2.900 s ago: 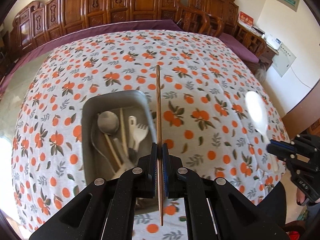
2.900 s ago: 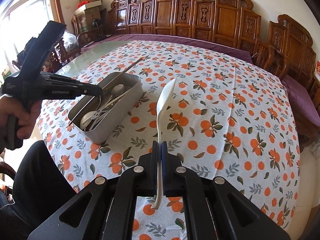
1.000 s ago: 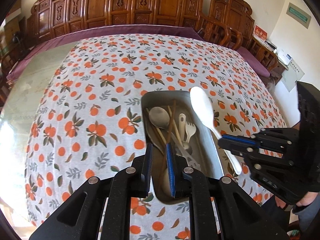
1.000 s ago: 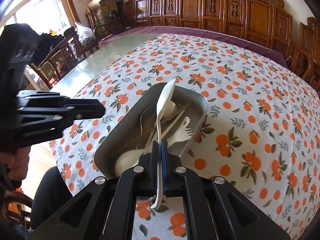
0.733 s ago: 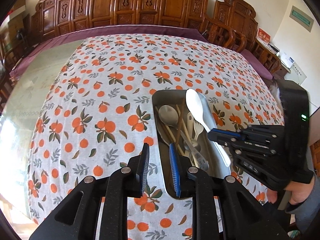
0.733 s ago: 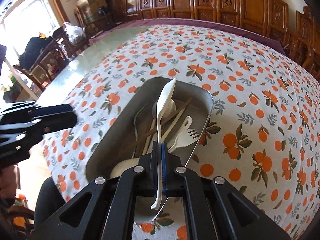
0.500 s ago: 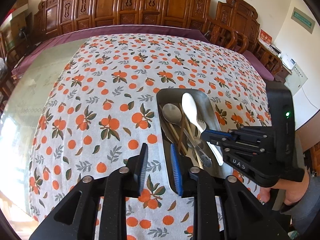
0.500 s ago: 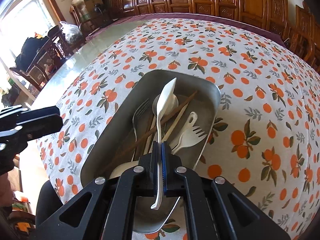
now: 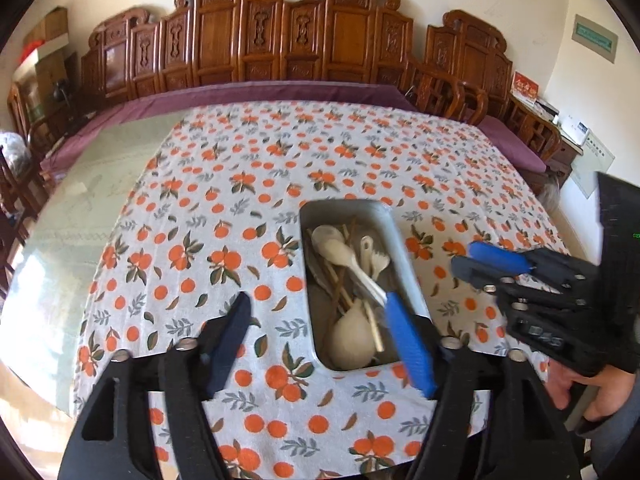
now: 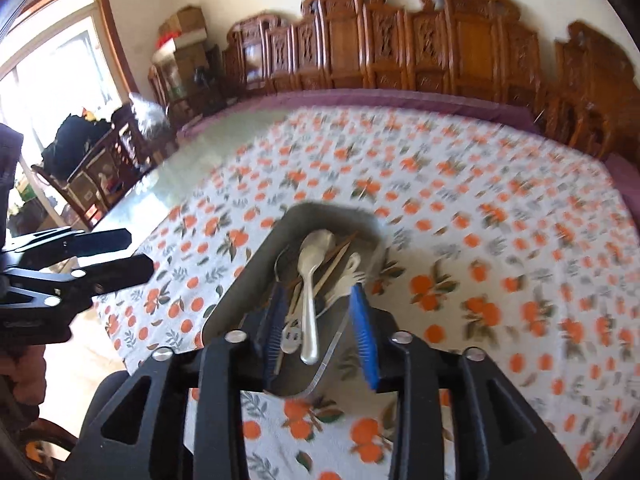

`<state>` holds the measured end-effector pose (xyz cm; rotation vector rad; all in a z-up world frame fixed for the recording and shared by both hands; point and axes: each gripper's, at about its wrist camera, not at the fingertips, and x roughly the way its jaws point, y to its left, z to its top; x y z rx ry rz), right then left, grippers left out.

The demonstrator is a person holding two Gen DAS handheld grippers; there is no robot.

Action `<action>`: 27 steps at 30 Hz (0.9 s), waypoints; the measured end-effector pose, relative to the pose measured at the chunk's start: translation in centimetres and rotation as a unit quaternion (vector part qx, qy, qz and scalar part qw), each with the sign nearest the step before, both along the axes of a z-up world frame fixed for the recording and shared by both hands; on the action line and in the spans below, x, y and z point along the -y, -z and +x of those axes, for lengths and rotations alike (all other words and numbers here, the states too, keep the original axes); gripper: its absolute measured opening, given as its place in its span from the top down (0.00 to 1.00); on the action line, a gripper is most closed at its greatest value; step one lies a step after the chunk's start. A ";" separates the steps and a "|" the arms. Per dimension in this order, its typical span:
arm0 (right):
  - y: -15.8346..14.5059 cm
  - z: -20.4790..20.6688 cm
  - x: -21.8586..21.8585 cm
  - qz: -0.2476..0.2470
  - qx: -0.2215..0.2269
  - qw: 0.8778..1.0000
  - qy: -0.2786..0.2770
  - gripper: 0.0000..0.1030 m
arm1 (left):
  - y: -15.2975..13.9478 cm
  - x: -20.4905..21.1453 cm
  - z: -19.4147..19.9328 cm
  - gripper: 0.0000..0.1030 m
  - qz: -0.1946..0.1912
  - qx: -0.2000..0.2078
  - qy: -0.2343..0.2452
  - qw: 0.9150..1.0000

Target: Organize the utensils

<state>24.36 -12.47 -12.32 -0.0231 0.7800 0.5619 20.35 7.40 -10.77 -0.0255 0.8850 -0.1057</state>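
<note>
Both our left gripper (image 9: pixel 320 336) and right gripper (image 10: pixel 320 328) hang spread wide, holding nothing. The utensils, including the long white plastic spoon (image 9: pixel 348 262), lie heaped in the grey metal tray (image 9: pixel 404 240) near the worktop edge. We judge a low-passing finger could snag handles or nudge it off.

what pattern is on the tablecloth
White tablecloth printed with oranges and grey-green leaves, clearest in the left wrist view.
</note>
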 end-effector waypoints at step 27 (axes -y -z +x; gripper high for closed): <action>-12.9 -13.6 14.5 0.016 0.178 0.969 0.171 0.02 | -11.1 9.6 -9.9 0.08 0.027 0.160 0.003 0.987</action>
